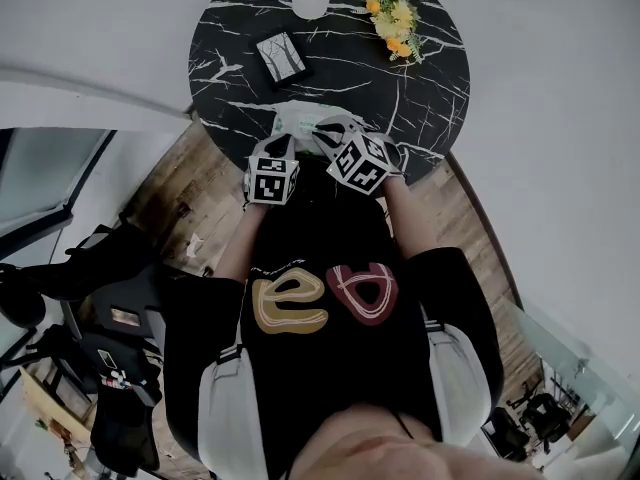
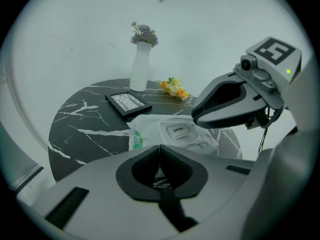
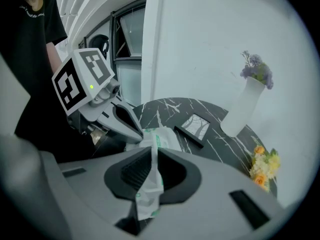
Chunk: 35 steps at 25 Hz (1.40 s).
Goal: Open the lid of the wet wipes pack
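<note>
At the left, the left gripper (image 2: pixel 159 151) has its jaws pressed together right at the near edge of the wet wipes pack (image 2: pixel 150 126). Whether they nip the wrapper or only meet beside it cannot be told. The pack lies at the near edge of the round black table (image 2: pixel 90 119), in front of a picture frame (image 2: pixel 127 103). On top of the pack, the lid (image 2: pixel 177 130) marked OPEN lies flat and looks shut. To the right, the right gripper (image 3: pixel 150 159) is nearly closed, pinching a strip of white, green-printed film that runs back to the pack. It is not clear which part of the wrapper this is. Judging from this, the pack is being steadied and gripped, but the lid itself is not yet lifted, so the whole opening remains to be done.
</note>
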{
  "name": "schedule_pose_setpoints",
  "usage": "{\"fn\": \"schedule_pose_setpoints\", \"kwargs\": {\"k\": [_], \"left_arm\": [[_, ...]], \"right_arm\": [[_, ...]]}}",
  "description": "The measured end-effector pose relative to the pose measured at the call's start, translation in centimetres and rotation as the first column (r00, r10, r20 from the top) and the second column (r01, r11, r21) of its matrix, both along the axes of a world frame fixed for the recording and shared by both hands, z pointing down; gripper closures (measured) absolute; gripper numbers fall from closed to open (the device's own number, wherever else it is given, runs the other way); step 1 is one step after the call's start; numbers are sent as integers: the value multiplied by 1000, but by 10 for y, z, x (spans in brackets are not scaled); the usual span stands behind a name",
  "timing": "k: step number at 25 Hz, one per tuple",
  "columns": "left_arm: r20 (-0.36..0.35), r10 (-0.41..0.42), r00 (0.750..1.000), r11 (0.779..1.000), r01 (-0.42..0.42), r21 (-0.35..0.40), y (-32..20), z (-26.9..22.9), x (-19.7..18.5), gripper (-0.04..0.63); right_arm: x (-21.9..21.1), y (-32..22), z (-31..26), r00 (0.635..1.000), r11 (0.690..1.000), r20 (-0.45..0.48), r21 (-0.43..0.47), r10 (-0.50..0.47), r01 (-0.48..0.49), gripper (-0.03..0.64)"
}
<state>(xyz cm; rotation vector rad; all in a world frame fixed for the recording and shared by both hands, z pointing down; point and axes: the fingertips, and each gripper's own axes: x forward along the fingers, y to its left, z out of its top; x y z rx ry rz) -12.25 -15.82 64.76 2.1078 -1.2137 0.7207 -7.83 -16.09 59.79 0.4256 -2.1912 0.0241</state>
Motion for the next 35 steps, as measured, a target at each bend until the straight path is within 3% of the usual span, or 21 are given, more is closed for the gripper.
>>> {"fn": "schedule_pose_setpoints", "kwargs": {"k": [16, 35], "left_arm": [[9, 1, 1000, 1000, -1, -2, 0, -1, 1, 578], [5, -2, 1000, 1000, 2, -7, -2, 0, 1, 578]], "right_arm": [[3, -29, -15, 1000, 999, 16, 46, 17, -18, 594], [8, -56, -15, 997, 999, 66, -13, 50, -49, 595]]}}
